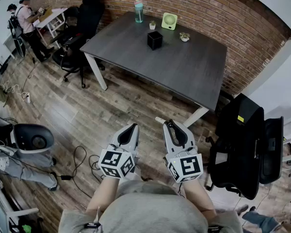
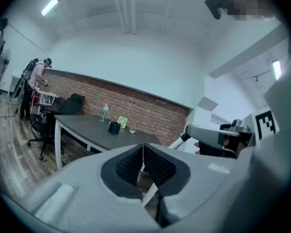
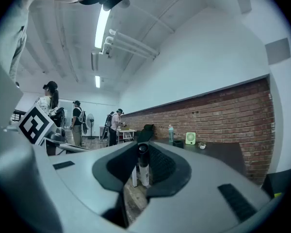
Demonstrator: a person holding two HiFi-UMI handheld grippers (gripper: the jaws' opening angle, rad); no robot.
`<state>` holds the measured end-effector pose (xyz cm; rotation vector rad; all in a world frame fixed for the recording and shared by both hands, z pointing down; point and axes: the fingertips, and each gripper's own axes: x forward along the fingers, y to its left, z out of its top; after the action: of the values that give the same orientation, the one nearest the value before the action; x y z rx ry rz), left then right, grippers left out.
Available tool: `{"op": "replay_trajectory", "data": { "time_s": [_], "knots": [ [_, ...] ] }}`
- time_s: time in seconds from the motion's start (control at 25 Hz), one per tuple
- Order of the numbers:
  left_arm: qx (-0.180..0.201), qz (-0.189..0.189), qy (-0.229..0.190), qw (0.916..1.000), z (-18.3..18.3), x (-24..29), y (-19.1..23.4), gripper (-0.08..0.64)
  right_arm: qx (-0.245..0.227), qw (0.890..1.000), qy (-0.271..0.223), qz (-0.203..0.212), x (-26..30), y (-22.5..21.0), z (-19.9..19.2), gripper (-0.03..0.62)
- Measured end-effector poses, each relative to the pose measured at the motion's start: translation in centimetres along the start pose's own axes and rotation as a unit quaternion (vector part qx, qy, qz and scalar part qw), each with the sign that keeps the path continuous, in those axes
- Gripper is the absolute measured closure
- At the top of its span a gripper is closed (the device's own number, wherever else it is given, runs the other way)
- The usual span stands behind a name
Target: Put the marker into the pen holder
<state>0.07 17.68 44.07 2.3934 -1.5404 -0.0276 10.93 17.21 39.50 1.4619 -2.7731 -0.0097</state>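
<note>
Right gripper view, middle of the frame: the right gripper (image 3: 141, 152) has its jaws clamped on the marker (image 3: 143, 168). The left gripper (image 2: 143, 149) has its jaws together, holding nothing. The pen holder (image 1: 154, 40) sits well away on the table (image 1: 194, 76), upper middle of the head view. Best to step close, hold the marker straight up and let go only over the opening. The inside of the holder is too small to see.

I've got the white marker with a black cap (image 3: 143, 171) pinched between the jaws of my right gripper (image 3: 142, 149), cap end up. The black cube-shaped pen holder (image 1: 154, 40) stands upright on the dark grey surface (image 1: 194, 67), well apart from the marker.
</note>
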Motion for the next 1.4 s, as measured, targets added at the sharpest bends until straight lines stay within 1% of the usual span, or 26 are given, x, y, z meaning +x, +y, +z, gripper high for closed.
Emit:
{"op": "replay_trajectory", "data": {
  "time_s": [0.16, 0.32, 0.4, 0.56, 0.8, 1.0, 1.2, 1.4],
  "knots": [
    [0.022, -0.011, -0.002, 0.9997, -0.2, -2.5, -4.6, 0.538, 0.006, 1.0, 0.001, -0.014, -5.1, -0.3, 0.1, 0.52],
    [0.074, 0.006, -0.005, 0.9973, -0.7, -5.0, -7.1, 0.538, 0.0, 1.0, 0.002, -0.006, -8.4, 1.1, 0.3, 0.52],
    [0.084, 0.012, -0.005, 0.9964, -1.3, -6.1, -7.8, 0.538, -0.002, 1.0, 0.001, -0.002, -9.5, 1.9, 0.3, 0.52],
    [0.081, 0.011, -0.007, 0.9966, -2.2, -8.1, -9.0, 0.538, -0.003, 1.0, 0.001, 0.004, -11.3, 3.1, 0.2, 0.52],
    [0.071, 0.008, -0.017, 0.9973, -2.3, -10.0, -9.8, 0.538, -0.012, 1.0, -0.004, 0.011, -12.9, 4.5, 0.7, 0.52],
    [0.066, 0.009, -0.025, 0.9975, -1.8, -11.0, -10.6, 0.538, -0.025, 1.0, -0.005, 0.014, -13.9, 5.2, 1.3, 0.52],
    [0.063, 0.014, -0.025, 0.9976, -2.1, -11.9, -10.8, 0.538, -0.022, 1.0, -0.011, 0.018, -14.4, 5.9, 1.3, 0.52],
    [0.062, 0.016, -0.02, 0.9978, -2.5, -12.0, -11.0, 0.538, -0.019, 1.0, -0.016, 0.019, -14.6, 5.6, 1.3, 0.52]
  ]
}}
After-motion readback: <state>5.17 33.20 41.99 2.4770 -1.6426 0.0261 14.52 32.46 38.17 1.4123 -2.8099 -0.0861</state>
